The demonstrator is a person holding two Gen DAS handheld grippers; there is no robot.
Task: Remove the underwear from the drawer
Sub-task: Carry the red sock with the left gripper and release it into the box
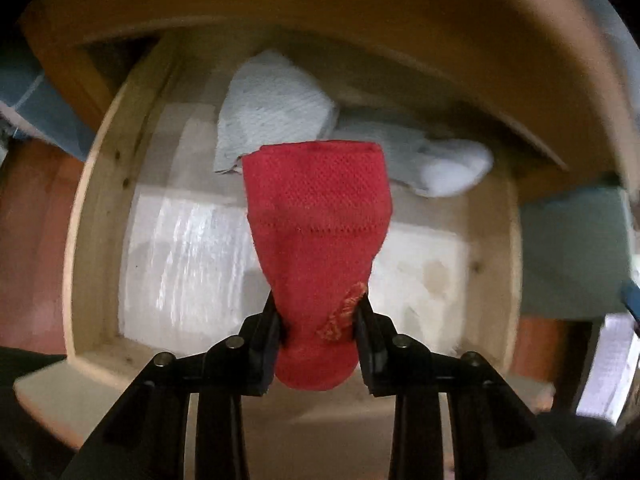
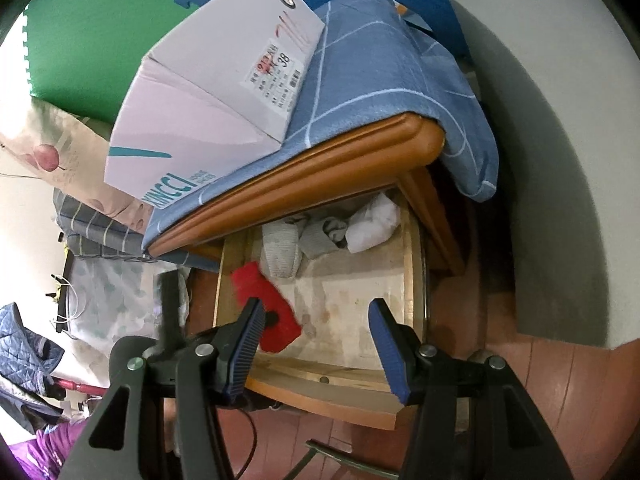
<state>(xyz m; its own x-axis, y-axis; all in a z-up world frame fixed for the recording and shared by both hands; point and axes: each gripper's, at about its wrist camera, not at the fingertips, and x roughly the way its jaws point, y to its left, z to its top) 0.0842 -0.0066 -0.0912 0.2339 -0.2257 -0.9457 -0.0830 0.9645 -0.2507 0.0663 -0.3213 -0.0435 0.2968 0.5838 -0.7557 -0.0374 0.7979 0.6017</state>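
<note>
Gripping the red sock [image 1: 318, 240] near its toe, the left gripper [image 1: 319, 326] has its jaws clenched on the fabric, so the cuff hangs forward over the open drawer [image 1: 94, 216]. Pinch looks firm enough to lift it clear. Right gripper [image 2: 316, 344] hovers over the drawer front with jaws spread and nothing between them, probably ready for the next item. Grey and white socks [image 2: 320, 232] lie bunched at the back.

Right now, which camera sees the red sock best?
The left wrist view. There the red sock fills the middle, sharp and close, pinched in the left claw. The right wrist view shows the sock smaller, over the open drawer, partly hidden behind the right claw.
</note>
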